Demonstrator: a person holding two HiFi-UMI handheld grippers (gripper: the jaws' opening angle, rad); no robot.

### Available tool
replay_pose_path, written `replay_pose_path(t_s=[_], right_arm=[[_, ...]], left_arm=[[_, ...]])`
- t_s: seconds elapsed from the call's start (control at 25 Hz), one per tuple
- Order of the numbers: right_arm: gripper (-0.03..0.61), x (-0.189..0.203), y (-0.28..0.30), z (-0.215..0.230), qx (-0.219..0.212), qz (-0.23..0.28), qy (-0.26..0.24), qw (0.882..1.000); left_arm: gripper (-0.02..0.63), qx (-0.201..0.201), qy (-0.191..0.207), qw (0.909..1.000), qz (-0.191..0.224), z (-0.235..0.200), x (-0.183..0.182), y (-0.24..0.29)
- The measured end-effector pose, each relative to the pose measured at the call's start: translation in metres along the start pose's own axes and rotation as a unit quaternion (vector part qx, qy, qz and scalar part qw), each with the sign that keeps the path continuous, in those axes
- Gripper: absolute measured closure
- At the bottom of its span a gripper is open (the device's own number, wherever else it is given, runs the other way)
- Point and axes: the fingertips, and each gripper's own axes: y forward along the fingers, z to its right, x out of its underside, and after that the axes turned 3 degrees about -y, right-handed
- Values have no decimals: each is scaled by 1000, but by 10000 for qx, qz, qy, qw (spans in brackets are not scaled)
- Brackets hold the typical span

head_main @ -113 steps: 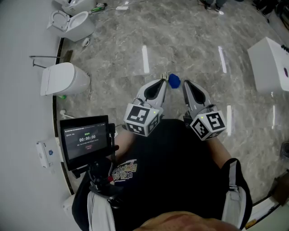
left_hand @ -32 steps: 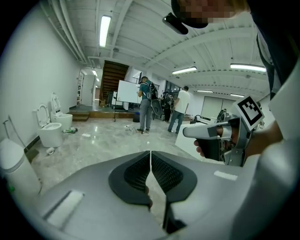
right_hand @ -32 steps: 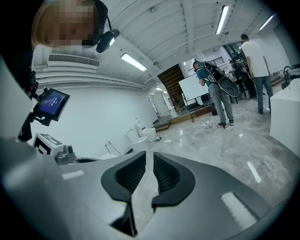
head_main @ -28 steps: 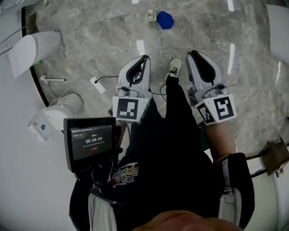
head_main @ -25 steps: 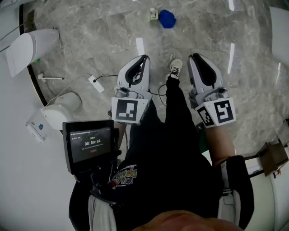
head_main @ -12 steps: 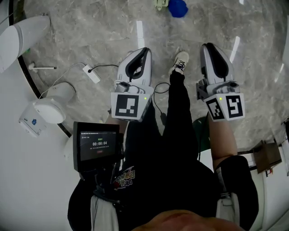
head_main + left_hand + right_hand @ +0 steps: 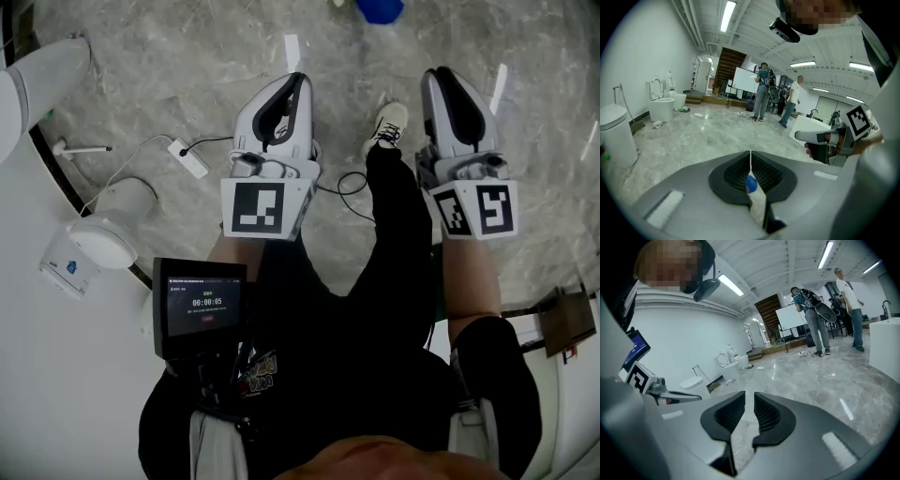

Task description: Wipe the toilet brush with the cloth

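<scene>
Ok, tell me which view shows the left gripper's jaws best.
Left gripper view: it looks straight along the left gripper, jaws shut to a thin slit, gripping nothing. Head view shows only its back from above; right gripper view catches it side-on at the edge.

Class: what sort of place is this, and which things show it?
Probably a big workshop or test hall, not a home bathroom: toilets line one wall, with a whiteboard beyond.
</scene>
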Motion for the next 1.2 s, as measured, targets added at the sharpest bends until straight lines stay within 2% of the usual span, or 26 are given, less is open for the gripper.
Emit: replay_pose_path(t_s=[0.28, 0.44, 0.6, 0.72, 0.8, 1.0, 1.2], right_arm=[[514, 48, 34, 11, 39, 178, -337, 9993], [515, 76, 63, 17, -113, 231, -748, 9969], [517, 95, 109, 26, -202, 437, -966, 9942], [517, 91, 125, 39, -64, 731, -959, 9927], [517, 93, 118, 49, 27, 844, -953, 9919], [515, 113, 108, 56, -116, 762, -1390, 9873], [515, 122, 133, 67, -171, 766, -1663, 9829]], left_arm=[[602, -111, -125, 9994, 304, -30, 52, 35], [601, -448, 98, 9973, 577, -65, 76, 53], [603, -647, 60, 9941, 874, -104, 93, 81], [602, -530, 304, 9932, 993, -110, 93, 96], [603, -419, 272, 9931, 1060, -104, 89, 101], [603, -259, 434, 9910, 1237, -96, 80, 103], [601, -237, 772, 9865, 1428, -110, 76, 121]])
